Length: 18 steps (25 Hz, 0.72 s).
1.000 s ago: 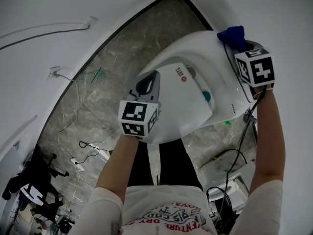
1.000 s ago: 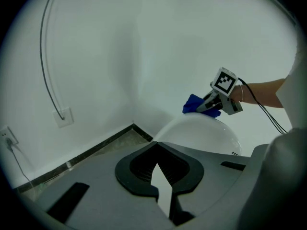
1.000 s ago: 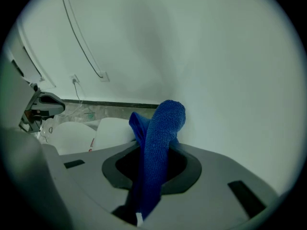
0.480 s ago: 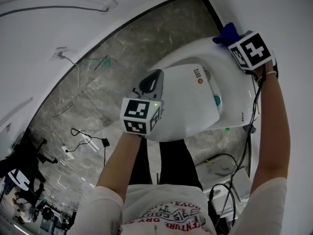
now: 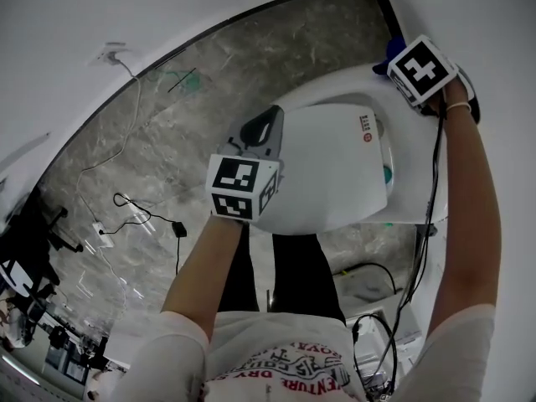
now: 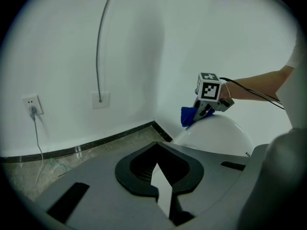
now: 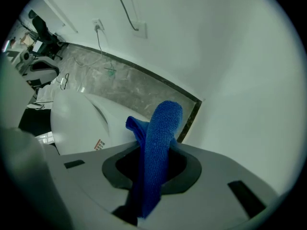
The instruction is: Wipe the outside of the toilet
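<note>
The right gripper was closed on a blue cloth, which was pinched between the jaws and stood out past them in a thick roll with a folded corner to its left. The cloth was pressed to the far right end of the white toilet, close to the corner where the dark skirting meets the wall. The right arm was stretched out nearly straight toward that far end, the marker cube turned upward.

The left gripper was left only a narrow way apart, with nothing held between the jaws; a white sliver could be seen through the gap. It was held at the near left edge of the closed toilet lid, though contact could not be made out. The left forearm was kept bent and nearer the body. The toilet was set on a grey marbled floor.
</note>
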Available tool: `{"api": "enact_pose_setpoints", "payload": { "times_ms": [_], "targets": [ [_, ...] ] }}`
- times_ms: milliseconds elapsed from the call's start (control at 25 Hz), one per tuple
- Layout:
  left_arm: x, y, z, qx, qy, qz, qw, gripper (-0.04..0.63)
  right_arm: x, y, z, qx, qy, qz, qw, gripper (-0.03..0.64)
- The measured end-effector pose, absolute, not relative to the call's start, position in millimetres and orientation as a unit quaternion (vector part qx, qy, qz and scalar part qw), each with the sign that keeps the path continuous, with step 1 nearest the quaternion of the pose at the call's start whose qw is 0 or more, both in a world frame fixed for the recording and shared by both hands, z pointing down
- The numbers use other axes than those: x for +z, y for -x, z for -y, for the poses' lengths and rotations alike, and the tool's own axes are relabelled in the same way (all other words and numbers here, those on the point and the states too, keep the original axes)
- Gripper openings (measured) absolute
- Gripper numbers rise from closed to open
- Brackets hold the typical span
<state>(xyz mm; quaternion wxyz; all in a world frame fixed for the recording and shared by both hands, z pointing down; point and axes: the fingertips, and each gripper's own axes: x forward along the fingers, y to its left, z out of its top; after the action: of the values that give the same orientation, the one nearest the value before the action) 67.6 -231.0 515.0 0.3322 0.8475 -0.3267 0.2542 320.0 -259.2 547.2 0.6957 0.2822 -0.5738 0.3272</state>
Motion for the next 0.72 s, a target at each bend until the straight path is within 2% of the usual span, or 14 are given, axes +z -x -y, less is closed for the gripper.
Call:
{"api": "enact_pose_setpoints", "payload": {
  "times_ms": [400, 720],
  "targets": [
    [554.2, -18.8, 222.9, 0.265, -0.824, 0.355, 0.354, 0.006, 604.0, -264.6, 261.1, 0.284, -0.198, 0.574, 0.742, 0.075],
    [587.4, 30.0, 210.9, 0.275, -0.803, 0.373, 0.376, 0.006, 654.1, -211.9, 259.6, 0.296, -0.151, 0.576, 0.747, 0.075]
  ]
}}
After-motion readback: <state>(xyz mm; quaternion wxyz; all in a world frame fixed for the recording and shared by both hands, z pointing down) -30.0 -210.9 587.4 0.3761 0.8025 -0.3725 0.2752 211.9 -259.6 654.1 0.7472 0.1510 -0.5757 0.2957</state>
